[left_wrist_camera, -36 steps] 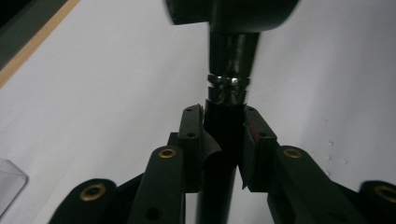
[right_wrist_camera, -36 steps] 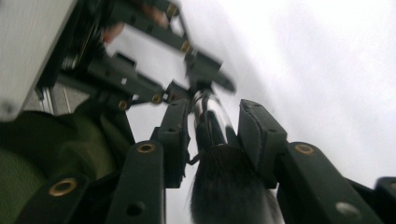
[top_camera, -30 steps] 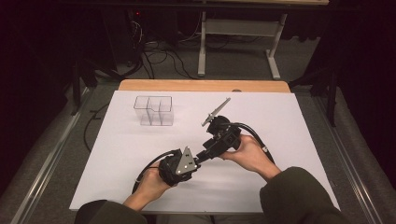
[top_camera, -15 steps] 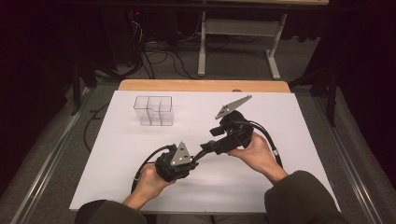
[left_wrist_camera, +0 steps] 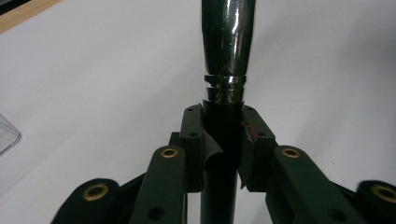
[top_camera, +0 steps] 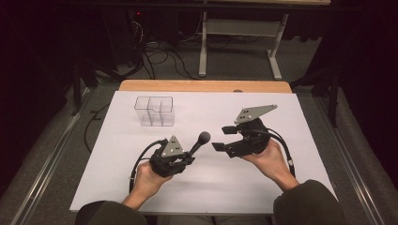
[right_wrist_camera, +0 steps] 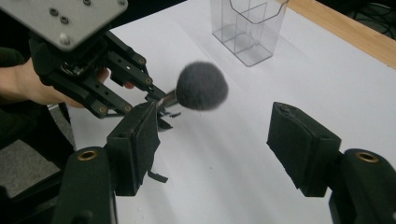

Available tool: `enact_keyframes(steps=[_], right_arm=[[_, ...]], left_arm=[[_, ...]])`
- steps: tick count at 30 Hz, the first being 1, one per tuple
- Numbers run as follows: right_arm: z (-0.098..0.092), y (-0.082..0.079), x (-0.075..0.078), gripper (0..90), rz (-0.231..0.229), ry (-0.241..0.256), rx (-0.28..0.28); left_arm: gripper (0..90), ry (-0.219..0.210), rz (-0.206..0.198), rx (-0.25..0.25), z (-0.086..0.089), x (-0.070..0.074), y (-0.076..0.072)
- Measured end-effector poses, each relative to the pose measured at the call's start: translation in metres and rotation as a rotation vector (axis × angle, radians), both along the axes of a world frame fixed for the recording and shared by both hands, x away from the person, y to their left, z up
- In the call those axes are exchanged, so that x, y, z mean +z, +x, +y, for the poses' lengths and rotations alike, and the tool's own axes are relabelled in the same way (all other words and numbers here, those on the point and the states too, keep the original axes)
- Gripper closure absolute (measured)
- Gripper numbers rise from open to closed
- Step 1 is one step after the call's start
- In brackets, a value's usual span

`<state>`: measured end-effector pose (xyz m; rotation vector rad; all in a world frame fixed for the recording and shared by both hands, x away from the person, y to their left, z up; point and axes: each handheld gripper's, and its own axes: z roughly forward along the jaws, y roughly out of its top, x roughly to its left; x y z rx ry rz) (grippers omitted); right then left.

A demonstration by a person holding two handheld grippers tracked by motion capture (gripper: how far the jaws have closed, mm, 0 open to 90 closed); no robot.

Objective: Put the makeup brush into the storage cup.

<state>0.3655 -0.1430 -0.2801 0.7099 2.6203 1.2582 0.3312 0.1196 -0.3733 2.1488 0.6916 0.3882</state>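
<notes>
The left gripper (top_camera: 187, 157) pinches the makeup brush (top_camera: 200, 141) by its black handle; the left gripper view shows its chrome ferrule; the right gripper (top_camera: 224, 138) stands spread beside the head; a clear organizer (top_camera: 155, 111) sits beyond.

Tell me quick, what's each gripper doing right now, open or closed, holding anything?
Left gripper: closed on the handle of the makeup brush.
Right gripper: open, holding nothing, jaws spread apart beside the brush head.

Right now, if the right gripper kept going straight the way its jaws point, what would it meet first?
Probably the dark fluffy brush head, held up by the left gripper and sitting ahead of the open right gripper, slightly off centre. Depth is unclear, so it might pass just beside it; beyond stands the clear organizer.
</notes>
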Motion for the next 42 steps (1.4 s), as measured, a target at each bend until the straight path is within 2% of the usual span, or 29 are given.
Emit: enact_keyframes(steps=[1,4,9,18,27,38,42], right_arm=[[-0.001,-0.001,-0.002,37.5,0.005,-0.003,-0.004],[-0.004,-0.004,-0.01,37.7,-0.025,-0.032,-0.014],[-0.009,-0.005,-0.019,38.0,-0.025,-0.04,-0.023],[-0.026,-0.007,-0.038,37.6,-0.013,-0.015,-0.061],[-0.05,-0.012,-0.064,36.4,-0.033,0.018,-0.129],[-0.067,-0.013,-0.089,34.9,-0.035,0.023,-0.184],[-0.072,-0.009,-0.099,35.2,-0.027,0.023,-0.225]], left_arm=[[74.1,-0.003,0.0,0.002,0.0,0.0,0.0],[74.1,-0.014,0.005,0.011,0.002,0.001,0.0],[74.1,-0.044,0.017,0.015,0.005,0.003,0.001],[74.0,-0.084,0.02,0.02,0.011,0.005,0.002],[74.0,-0.113,0.014,0.036,0.016,0.006,0.002],[74.1,-0.142,0.009,0.052,0.02,0.008,0.002],[74.0,-0.155,-0.002,0.056,0.021,0.01,0.001]])
